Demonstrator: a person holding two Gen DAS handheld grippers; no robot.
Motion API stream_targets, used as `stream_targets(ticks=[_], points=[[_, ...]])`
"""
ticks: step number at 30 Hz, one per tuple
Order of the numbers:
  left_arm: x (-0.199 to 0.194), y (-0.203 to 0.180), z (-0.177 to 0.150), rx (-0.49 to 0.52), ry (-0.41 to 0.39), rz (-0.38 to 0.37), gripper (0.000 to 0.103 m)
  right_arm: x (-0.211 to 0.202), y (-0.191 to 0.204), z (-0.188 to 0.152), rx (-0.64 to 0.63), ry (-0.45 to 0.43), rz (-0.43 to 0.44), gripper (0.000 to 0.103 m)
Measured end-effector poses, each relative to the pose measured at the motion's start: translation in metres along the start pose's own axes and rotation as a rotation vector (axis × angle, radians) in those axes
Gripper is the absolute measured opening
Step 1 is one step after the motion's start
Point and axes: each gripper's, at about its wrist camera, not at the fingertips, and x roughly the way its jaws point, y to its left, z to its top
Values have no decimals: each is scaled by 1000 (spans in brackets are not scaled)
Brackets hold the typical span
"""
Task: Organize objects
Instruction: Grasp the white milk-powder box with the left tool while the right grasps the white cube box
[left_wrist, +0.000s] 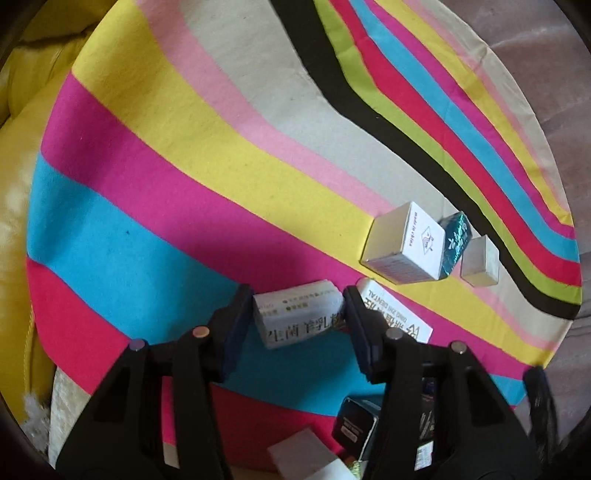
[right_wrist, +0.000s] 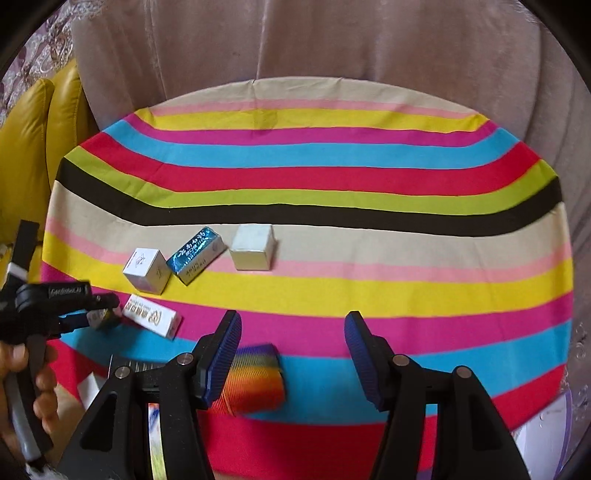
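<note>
small boxes sit scattered on a round table w/ a striped cloth (right_wrist: 332, 177). left gripper (left_wrist: 299, 317) has a white box w/ dark chinese print (left_wrist: 295, 317) between its pads; both pads look pressed on the box's ends, so it's clamped, jaws fairly narrow. box sits over the blue and magenta stripes. just right of it, touching the right pad's far side, lies a long white dental box (left_wrist: 399, 314), flat on the cloth. further off: a white cube box (left_wrist: 406, 243) marked "made in china", a shiny teal box (left_wrist: 456, 238) leaning against it, and a plain pale box (left_wrist: 480, 260) just beside the teal one.

right gripper (right_wrist: 291, 350) hangs over the near side of the table, jaws partway open, nothing between the pads. a rainbow spring toy (right_wrist: 255, 376) lies on the cloth under its left finger, blurred. in the right wrist view a person's hand (right_wrist: 37, 384) grips the left tool's handle at the left edge. dark box (left_wrist: 356, 421) near the table edge, partly hidden.
</note>
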Motion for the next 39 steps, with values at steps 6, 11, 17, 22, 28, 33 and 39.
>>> stream_targets(ticks=[6, 11, 17, 22, 28, 33, 39], points=[[-7, 6, -9, 35, -65, -26, 53, 45, 18, 25, -49, 53, -13, 59], [-13, 8, -16, 66, -115, -45, 53, 78, 28, 39, -43, 95, -12, 59], [-25, 2, -20, 116, -191, -45, 53, 97, 43, 43, -67, 113, -7, 59], [-29, 1, -21, 147, -227, -38, 53, 113, 38, 50, -46, 135, -22, 59], [-26, 1, -22, 152, -235, -28, 53, 126, 42, 55, -67, 134, -46, 41], [-30, -5, -24, 169, -267, -10, 53, 113, 39, 45, -71, 106, -51, 41], [-44, -16, -35, 224, -334, 17, 53, 71, 35, 23, -51, 22, -83, 41]])
